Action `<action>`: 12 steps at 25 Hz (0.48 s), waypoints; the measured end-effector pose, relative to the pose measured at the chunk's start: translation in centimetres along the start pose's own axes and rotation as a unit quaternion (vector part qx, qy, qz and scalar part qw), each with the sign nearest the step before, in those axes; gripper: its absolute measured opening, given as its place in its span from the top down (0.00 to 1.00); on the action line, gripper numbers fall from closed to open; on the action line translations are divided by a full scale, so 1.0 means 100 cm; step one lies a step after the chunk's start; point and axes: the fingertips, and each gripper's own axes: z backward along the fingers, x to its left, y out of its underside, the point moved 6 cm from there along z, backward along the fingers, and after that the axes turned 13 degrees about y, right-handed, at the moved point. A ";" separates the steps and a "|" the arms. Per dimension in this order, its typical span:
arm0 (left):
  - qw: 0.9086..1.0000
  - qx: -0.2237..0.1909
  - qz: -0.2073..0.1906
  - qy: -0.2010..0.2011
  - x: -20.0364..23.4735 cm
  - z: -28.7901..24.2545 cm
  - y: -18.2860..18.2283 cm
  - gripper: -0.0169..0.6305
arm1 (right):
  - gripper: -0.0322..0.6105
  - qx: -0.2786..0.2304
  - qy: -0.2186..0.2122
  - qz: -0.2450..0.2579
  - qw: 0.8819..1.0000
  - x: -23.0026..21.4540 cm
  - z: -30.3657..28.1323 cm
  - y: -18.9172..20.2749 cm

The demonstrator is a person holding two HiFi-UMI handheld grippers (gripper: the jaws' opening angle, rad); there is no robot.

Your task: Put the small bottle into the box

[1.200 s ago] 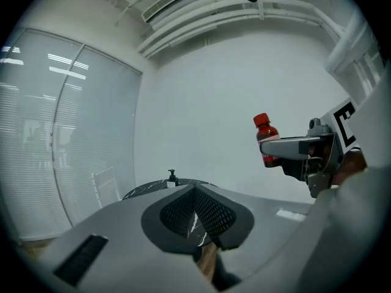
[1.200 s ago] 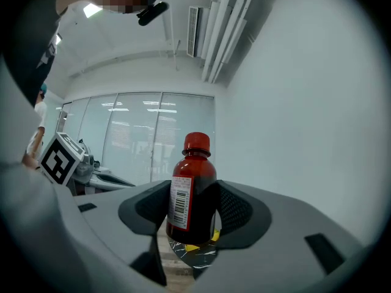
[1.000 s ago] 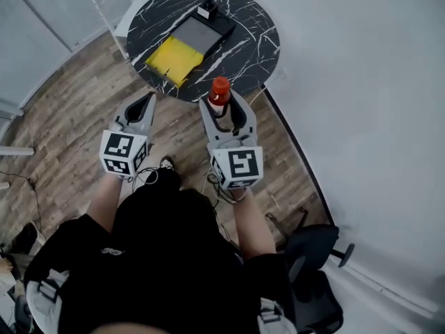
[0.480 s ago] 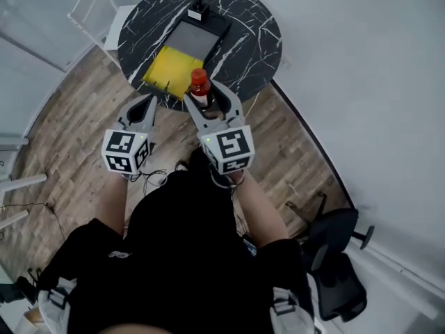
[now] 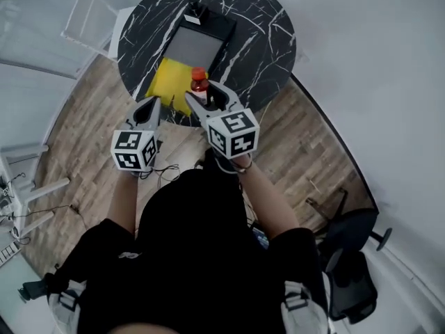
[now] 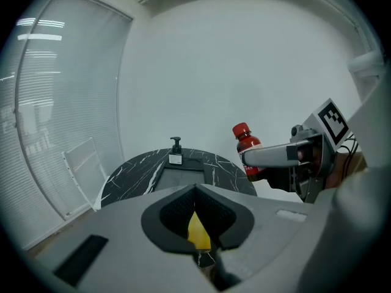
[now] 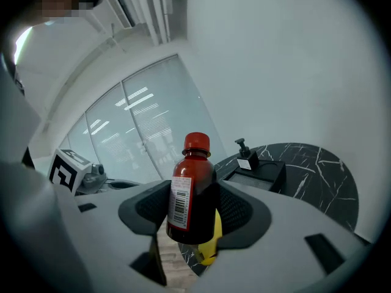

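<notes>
Right gripper view shows our right gripper (image 7: 194, 224) clamped around the lower body of the small bottle (image 7: 190, 191), which stands upright with its red cap up. In the head view it hangs at centre frame over the near edge of the marble table (image 5: 270, 37), above a yellow panel (image 5: 167, 82) and short of the black box (image 5: 224, 25) higher up. We should carry it forward level, lower it inside the walls clear of the pump dispenser (image 5: 194, 11), then release. Our left gripper (image 5: 149, 106) is closed on nothing.
</notes>
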 end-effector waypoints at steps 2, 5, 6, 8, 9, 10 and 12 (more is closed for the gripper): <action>1.000 0.018 0.009 -0.006 0.007 -0.014 0.006 0.97 | 0.62 0.018 -0.003 -0.016 1.000 -0.011 -0.015 0.006; 0.999 0.040 0.009 -0.017 0.013 -0.031 0.010 0.97 | 0.62 0.043 -0.009 -0.032 0.999 -0.020 -0.036 0.015; 0.999 0.044 0.008 -0.020 0.015 -0.036 0.010 0.97 | 0.62 0.051 -0.010 -0.036 0.998 -0.022 -0.041 0.019; 0.998 0.050 0.008 -0.022 0.018 -0.045 0.011 0.97 | 0.62 0.068 -0.009 -0.044 0.997 -0.025 -0.052 0.026; 0.998 0.052 0.009 -0.020 0.020 -0.049 0.011 0.97 | 0.62 0.076 -0.007 -0.050 0.996 -0.026 -0.056 0.029; 0.998 0.055 0.011 -0.018 0.021 -0.052 0.012 0.97 | 0.62 0.084 -0.005 -0.057 0.995 -0.026 -0.060 0.033; 0.998 0.060 0.014 -0.016 0.028 -0.057 0.015 0.97 | 0.62 0.097 0.001 -0.076 0.992 -0.027 -0.068 0.039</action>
